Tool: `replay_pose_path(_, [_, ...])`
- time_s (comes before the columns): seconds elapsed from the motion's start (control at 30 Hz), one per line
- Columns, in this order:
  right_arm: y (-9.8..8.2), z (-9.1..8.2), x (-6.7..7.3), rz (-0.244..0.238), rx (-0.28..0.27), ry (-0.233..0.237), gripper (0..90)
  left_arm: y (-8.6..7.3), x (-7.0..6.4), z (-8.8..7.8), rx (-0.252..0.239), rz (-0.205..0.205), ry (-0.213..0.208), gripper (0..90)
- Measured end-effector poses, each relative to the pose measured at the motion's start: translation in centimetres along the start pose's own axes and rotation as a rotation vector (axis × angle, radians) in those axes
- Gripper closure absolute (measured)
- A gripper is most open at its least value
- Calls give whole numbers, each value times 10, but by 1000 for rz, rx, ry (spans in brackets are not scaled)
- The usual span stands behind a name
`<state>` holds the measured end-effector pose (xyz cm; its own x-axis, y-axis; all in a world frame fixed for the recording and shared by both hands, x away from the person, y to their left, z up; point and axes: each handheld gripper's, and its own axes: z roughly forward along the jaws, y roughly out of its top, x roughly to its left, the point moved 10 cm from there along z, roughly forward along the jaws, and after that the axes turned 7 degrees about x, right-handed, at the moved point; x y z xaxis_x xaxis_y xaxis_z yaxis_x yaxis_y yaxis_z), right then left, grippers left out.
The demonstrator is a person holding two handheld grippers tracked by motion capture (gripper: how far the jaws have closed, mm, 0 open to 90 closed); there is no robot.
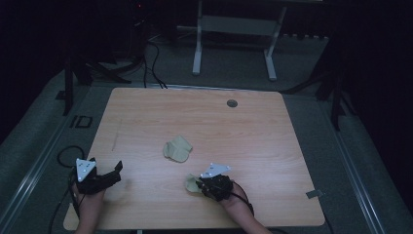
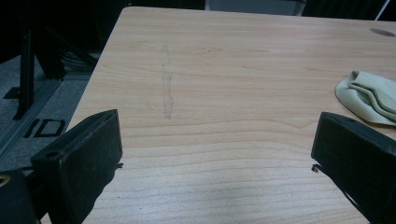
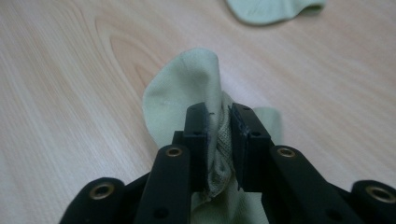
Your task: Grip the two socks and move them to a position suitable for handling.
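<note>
Closest to me, in the right gripper view, my right gripper (image 3: 218, 140) has its two black jaws pinched on a bunched fold of a pale green sock (image 3: 187, 88); the fabric is squeezed between the pads and spills out past the tips onto the wood. From the high view that same right gripper (image 1: 200, 184) sits near the front edge of the table (image 1: 272, 146), with the held sock (image 1: 191, 183) poking out on its left side and resting on the tabletop.

I see no containers here; both fabric pieces lie straight on the bare wood. A second sock (image 1: 177, 148), the same pale green and folded over itself, lies near the middle of the table, well apart from the held one. Its edge also shows at the top of the right gripper view (image 3: 271, 9) and at the right side of the left gripper view (image 2: 369, 95).

My left gripper (image 1: 104, 176) rests at the front left corner, jaws spread wide with nothing between them, just the wood grain and a faint scuff mark (image 2: 167, 91).

The table is light wood with a round cable port (image 1: 232, 103) near the far edge. Beyond it the room is dark: grey floor, a white frame (image 1: 234, 44), black cables (image 1: 151, 63). The surroundings are too dim to read, and the held sock's lower part is hidden behind the jaws.
</note>
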<state>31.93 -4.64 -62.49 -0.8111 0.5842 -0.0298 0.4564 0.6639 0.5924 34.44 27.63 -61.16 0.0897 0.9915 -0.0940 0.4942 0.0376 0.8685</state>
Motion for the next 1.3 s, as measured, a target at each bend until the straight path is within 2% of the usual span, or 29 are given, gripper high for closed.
replay_pose_path(0.07, [-6,7,4,-1,19,9,710,1,-4,-1,-3,5,-12,18])
replay_pose_path(0.1, [-6,8,5,-7,11,4,680,2,-6,-2,-3,8,-14,18])
replay_pose_path(0.13, [-6,8,7,-17,13,11,617,2,-8,-3,-5,14,-19,18])
replay_pose_path(0.2, [-6,9,10,-40,17,12,556,3,-14,-4,-6,23,-35,18])
replay_pose_path(0.3, [-6,11,13,-49,9,10,469,4,-25,-5,-3,36,-71,17])
replay_pose_path(0.37, [-6,11,16,-52,14,24,398,6,-36,-7,-5,56,-114,18])
replay_pose_path(0.4, [-6,11,16,-52,14,24,398,6,-36,-7,-5,56,-114,18])
replay_pose_path(0.43, [-5,10,16,-46,19,31,379,7,-49,-7,-5,68,-171,18])
replay_pose_path(0.47, [-2,6,15,-28,9,46,321,8,-57,-9,-3,69,-206,18])
replay_pose_path(0.5, [0,3,14,-16,2,48,308,10,-64,-10,-8,70,-241,17])
replay_pose_path(0.57, [4,-5,11,4,-17,67,294,12,-90,-16,6,95,-365,32])
replay_pose_path(0.6, [4,-5,11,4,-17,67,294,12,-90,-16,6,95,-365,40])
replay_pose_path(0.63, [7,-11,9,10,-33,60,297,9,-116,-21,57,194,-414,40])
replay_pose_path(0.67, [12,-21,2,6,-54,43,333,7,-128,-24,69,234,-441,65])
replay_pose_path(0.73, [16,-27,-3,15,-65,40,411,0,-154,-30,118,274,-522,145])
replay_pose_path(0.77, [18,-30,-5,13,-64,36,439,-2,-166,-33,128,282,-556,172])
replay_pose_path(0.8, [18,-30,-5,13,-64,36,439,-2,-166,-33,128,282,-556,249])
replay_pose_path(0.83, [19,-31,-6,9,-62,27,520,-2,-166,-33,128,282,-556,249])
replay_pose_path(0.87, [20,-32,-7,16,-64,34,569,-16,-200,-42,183,396,-650,472])
replay_pose_path(0.9, [20,-31,-7,16,-57,41,623,-21,-211,-44,209,426,-687,547])
replay_pose_path(0.93, [19,-30,-6,12,-50,45,635,-26,-219,-45,235,447,-713,617])
replay_pose_path(1.0, [18,-26,-3,9,-41,58,640,-34,-233,-43,273,502,-737,744])
replay_pose_path(1.03, [18,-26,-3,9,-41,58,640,-34,-233,-43,273,502,-737,781])
replay_pose_path(1.1, [14,-17,-1,4,-23,66,652,-43,-240,-39,326,535,-744,856])
replay_pose_path(1.17, [13,-14,-1,6,-18,65,652,-52,-241,-32,382,558,-731,874])
replay_pose_path(1.3, [9,-5,-2,17,0,71,652,-63,-237,-21,440,566,-701,892])
